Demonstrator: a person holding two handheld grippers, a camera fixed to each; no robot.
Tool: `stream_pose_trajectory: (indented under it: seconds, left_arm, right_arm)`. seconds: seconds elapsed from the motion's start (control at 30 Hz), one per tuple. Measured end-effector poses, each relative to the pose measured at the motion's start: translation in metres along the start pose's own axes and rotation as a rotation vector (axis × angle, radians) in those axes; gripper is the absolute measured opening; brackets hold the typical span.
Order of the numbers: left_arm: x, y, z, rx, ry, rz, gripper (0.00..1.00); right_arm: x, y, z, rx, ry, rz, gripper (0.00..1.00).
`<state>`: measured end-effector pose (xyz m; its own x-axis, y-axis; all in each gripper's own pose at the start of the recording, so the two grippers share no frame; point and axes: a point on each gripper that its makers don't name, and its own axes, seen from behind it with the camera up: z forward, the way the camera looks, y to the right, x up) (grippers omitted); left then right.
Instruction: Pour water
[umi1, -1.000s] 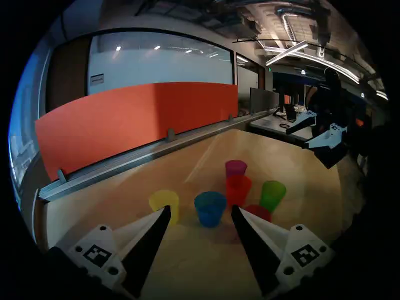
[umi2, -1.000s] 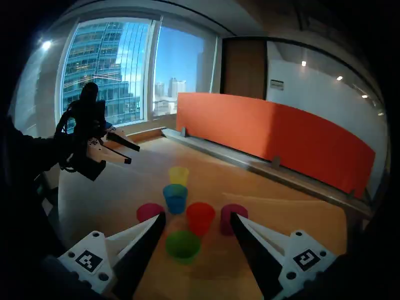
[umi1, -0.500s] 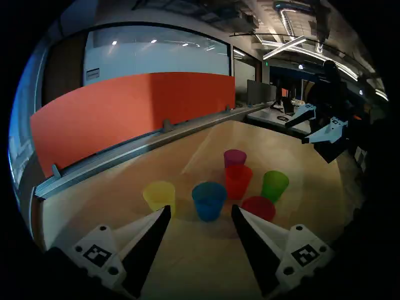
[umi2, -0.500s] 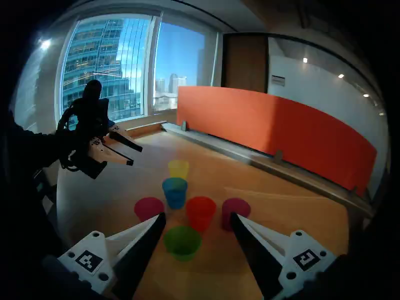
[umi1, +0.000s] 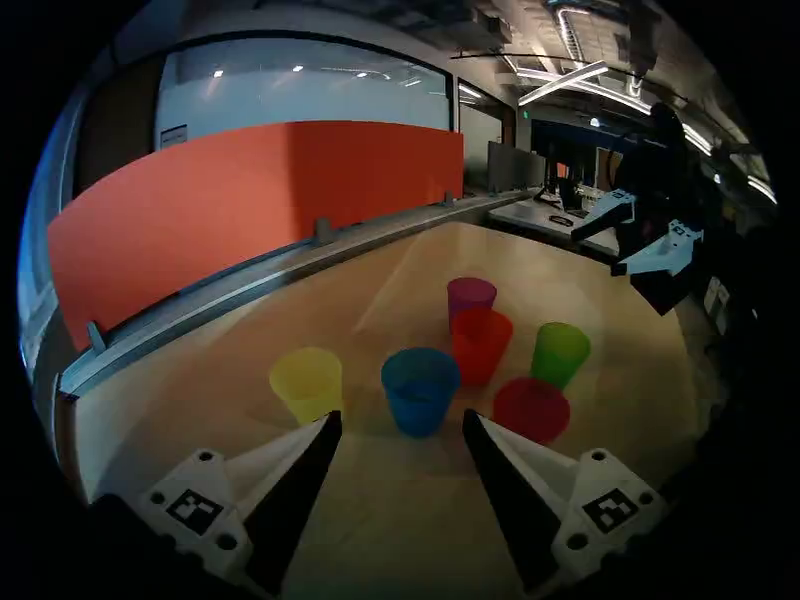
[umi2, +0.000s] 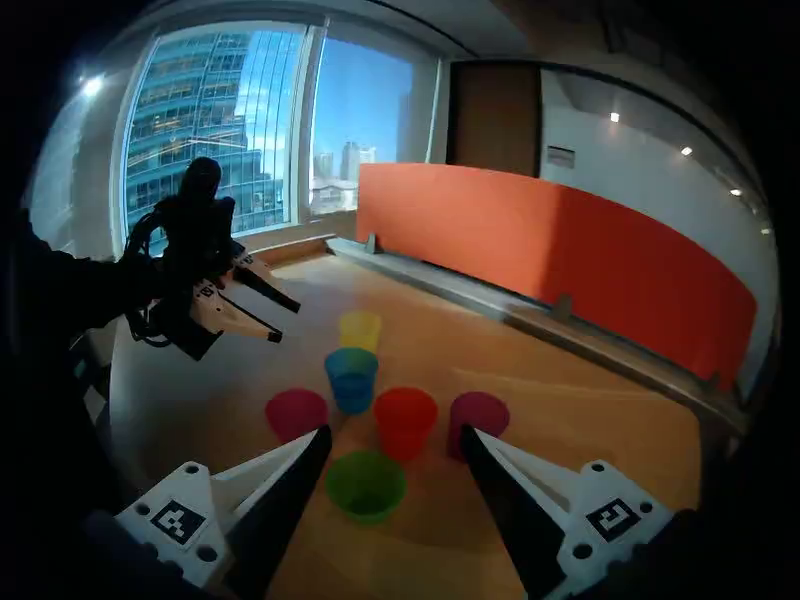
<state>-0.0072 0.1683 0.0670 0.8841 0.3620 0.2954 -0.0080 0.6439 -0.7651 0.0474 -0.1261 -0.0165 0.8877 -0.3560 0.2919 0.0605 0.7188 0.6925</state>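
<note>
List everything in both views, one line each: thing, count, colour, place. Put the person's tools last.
red cup: 1, red, table, middle of the cluster
blue cup: 1, blue, beside the red cup
yellow cup: 1, yellow, beyond the blue cup
purple cup: 1, purple, beside the red cup
green cup: 1, green, nearest in the right gripper view
pink cup: 1, pink, beside the green cup
table: 1, light wood, under the cups
partition: 1, orange, along the table's edge
window: 2 panes, blue daylight, behind the table
left tool: 1, white and black, open, empty
right tool: 1, white and black, open, empty
</note>
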Motion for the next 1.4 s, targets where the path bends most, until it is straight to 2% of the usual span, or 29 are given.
stream_pose_trajectory:
  seconds: [0.4, 1.4]
  left_arm:
    - [-0.007, 0.007, 0.029, -0.037, -0.035, 0.019, 0.9]
    - [-0.029, 0.015, 0.074, -0.086, -0.123, 0.054, 0.9]
  right_arm:
    - [-0.013, -0.005, 0.006, -0.002, -0.024, -0.011, 0.99]
    - [-0.083, -0.025, 0.029, 0.036, -0.14, -0.005, 1.0]
